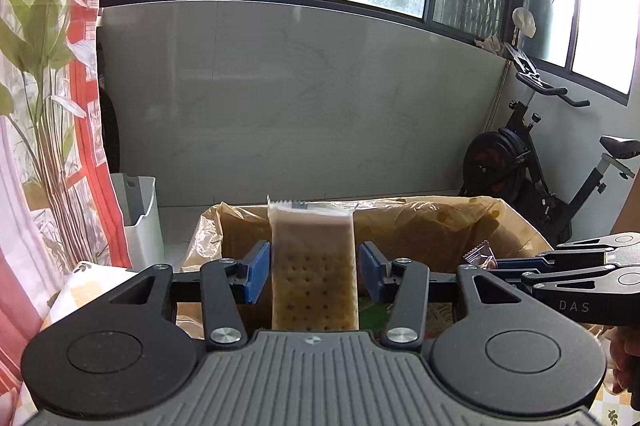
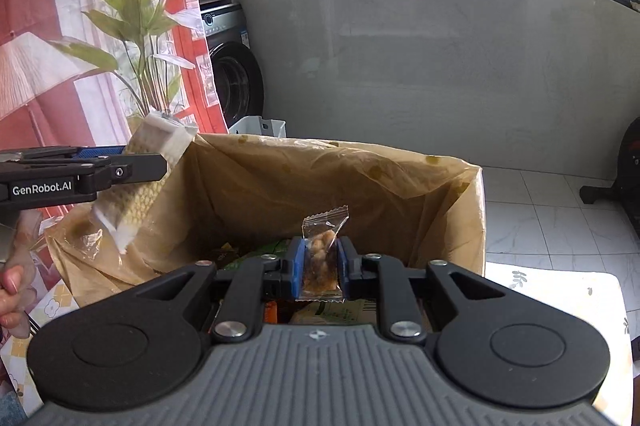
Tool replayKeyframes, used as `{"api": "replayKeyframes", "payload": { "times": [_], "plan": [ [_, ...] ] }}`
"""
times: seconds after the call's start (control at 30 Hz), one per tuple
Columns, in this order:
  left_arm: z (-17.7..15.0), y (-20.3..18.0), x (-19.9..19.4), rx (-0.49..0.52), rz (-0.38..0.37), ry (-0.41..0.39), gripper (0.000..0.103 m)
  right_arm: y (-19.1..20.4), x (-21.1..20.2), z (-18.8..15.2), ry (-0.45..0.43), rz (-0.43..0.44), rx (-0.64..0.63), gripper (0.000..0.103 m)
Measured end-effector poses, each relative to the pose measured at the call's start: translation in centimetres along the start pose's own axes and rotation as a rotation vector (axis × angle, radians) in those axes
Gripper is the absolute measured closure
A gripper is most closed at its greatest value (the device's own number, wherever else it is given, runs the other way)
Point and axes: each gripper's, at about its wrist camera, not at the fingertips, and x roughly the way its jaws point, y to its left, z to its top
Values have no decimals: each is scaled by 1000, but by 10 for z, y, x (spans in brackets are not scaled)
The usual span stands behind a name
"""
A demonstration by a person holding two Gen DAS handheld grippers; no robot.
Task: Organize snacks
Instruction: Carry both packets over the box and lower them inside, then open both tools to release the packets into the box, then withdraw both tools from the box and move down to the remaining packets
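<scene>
Crackers [image 1: 313,274] between parted left tool [image 1: 313,272] pads, nuts [image 2: 320,262] clamped by right tool [image 2: 320,266]; both should be released over the box [image 2: 460,209] at 12 o'clock.

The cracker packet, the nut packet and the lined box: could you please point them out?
cracker packet [image 1: 313,282], left wrist view, biscuit face.
nut packet [image 2: 321,260], right wrist view, nut-filled middle.
lined box [image 2: 456,218], right wrist view, right wall.
</scene>
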Motion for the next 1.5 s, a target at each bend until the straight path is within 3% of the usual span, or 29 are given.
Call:
{"api": "replayKeyframes", "payload": {
  "times": [0.07,0.13,0.4,0.77,1.03,1.5],
  "plan": [
    [-2,1,0,-5,15,-1,30,-4,2,-2,4,-3,24,69],
    [-4,5,-5,-12,21,-10,25,-7,1,-2,-7,6,39,56],
    [-6,21,-34,-35,44,-42,16,-4,-25,-6,-53,33,44,32],
    [-25,31,-93,-27,59,-86,16,14,-65,-28,-100,19,31,24],
    [-59,47,-125,-76,77,-71,16,27,-91,-53,-145,73,13,23],
    [-117,72,-144,-170,113,-17,16,44,-109,-99,-160,101,-62,23]
  ]
}}
